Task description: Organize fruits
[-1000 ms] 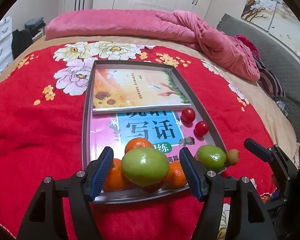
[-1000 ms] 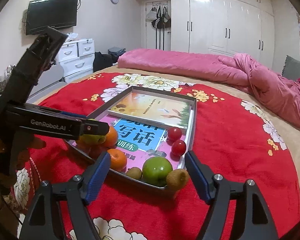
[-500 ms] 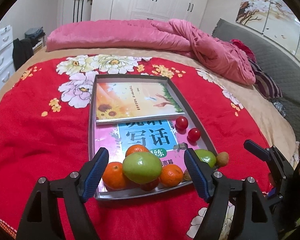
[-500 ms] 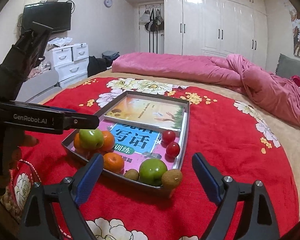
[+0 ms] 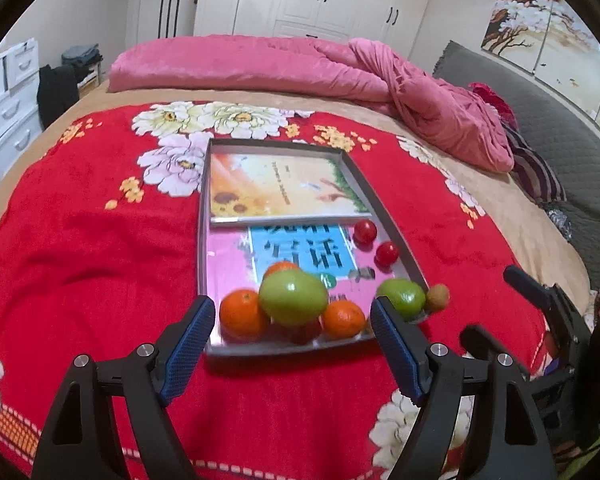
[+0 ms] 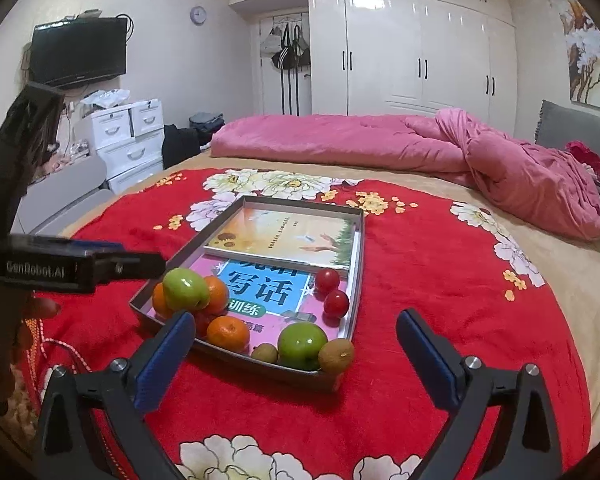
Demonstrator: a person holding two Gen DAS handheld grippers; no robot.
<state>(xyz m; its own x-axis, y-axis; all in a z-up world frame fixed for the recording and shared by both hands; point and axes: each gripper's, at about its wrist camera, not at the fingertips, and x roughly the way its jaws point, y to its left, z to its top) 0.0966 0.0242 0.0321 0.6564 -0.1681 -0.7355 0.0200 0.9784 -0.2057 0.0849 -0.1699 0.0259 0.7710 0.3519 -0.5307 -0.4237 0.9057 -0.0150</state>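
A grey tray (image 5: 396,236) on the red flowered blanket holds two books and the fruit. At its near end a green apple (image 5: 293,297) rests on a pile of oranges (image 5: 242,314). A second green apple (image 6: 302,346) sits in the near right corner with a kiwi (image 6: 336,356) perched on the rim and a smaller kiwi (image 6: 265,353) beside it. Two cherry tomatoes (image 6: 327,280) lie by the right wall. My left gripper (image 5: 291,305) hovers short of the pile, jaws opening, nothing between them. My right gripper (image 6: 296,317) hangs before the corner, jaws opening, empty.
A rolled pink quilt (image 6: 380,144) lies across the far side of the bed. White drawers (image 6: 128,136) and a wall television (image 6: 80,52) stand to the left, with wardrobes (image 6: 420,52) behind. A grey headboard (image 5: 560,140) runs along the right.
Both grippers have drawn back and upward from the tray, and both sets of jaws stand wider. The fruit lies where it was in the tray.
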